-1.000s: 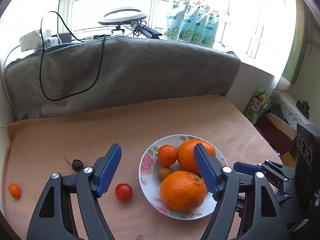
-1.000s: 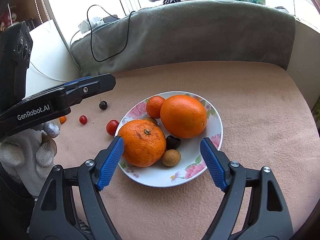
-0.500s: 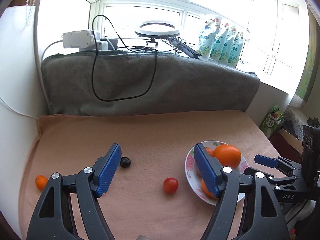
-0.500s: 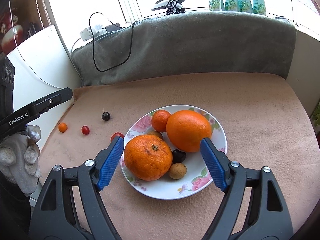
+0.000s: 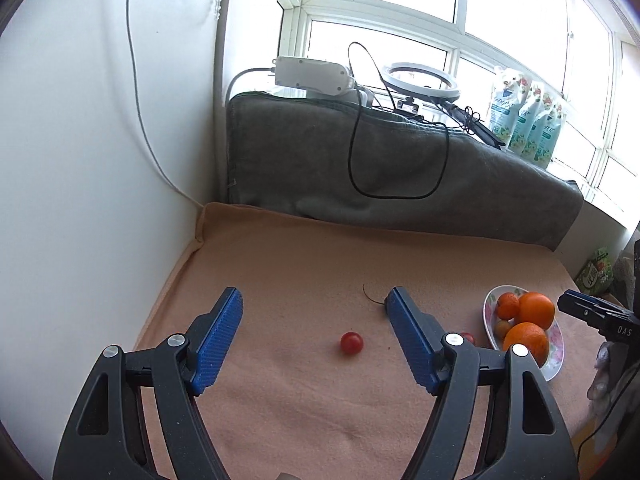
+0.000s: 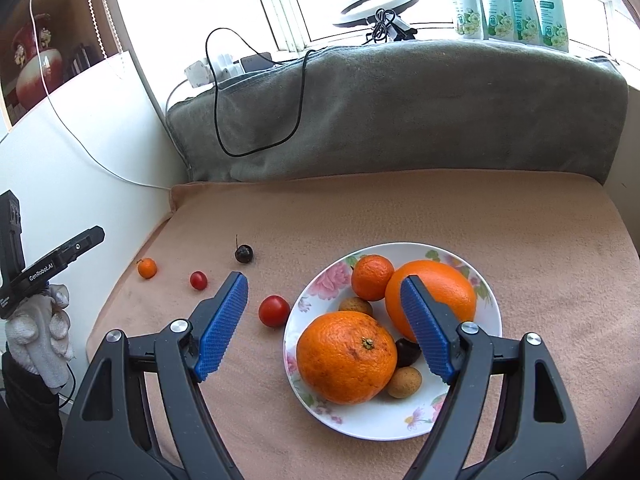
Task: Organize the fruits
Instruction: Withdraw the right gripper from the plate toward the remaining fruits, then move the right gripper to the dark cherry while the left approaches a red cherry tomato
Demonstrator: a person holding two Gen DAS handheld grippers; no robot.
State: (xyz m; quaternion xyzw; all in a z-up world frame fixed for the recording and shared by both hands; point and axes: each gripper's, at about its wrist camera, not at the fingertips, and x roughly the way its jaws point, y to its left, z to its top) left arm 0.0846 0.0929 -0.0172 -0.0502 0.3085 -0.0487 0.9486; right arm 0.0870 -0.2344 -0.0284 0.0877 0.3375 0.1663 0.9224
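Note:
A flowered plate [image 6: 484,336] on the peach blanket holds two large oranges [image 6: 346,358], a mandarin [image 6: 372,277], a dark cherry and two small brown fruits. Loose on the blanket lie a large tomato [image 6: 274,311], a small cherry tomato [image 6: 198,280], a kumquat [image 6: 147,268] and a dark cherry [image 6: 243,254]. My right gripper [image 6: 324,320] is open and empty above the plate's near side. My left gripper [image 5: 314,332] is open and empty, with the small cherry tomato [image 5: 351,343] between its jaws further on. The plate [image 5: 556,344] is at its right.
A grey blanket-covered backrest [image 6: 400,112] with a black cable runs along the far side. A white wall [image 5: 80,160] bounds the left edge. A ring light [image 5: 420,82], a power strip and refill pouches [image 6: 512,0] stand on the windowsill.
My left gripper has swung left, away from the plate, and now faces the small cherry tomato. My right gripper has drawn back a little from the plate.

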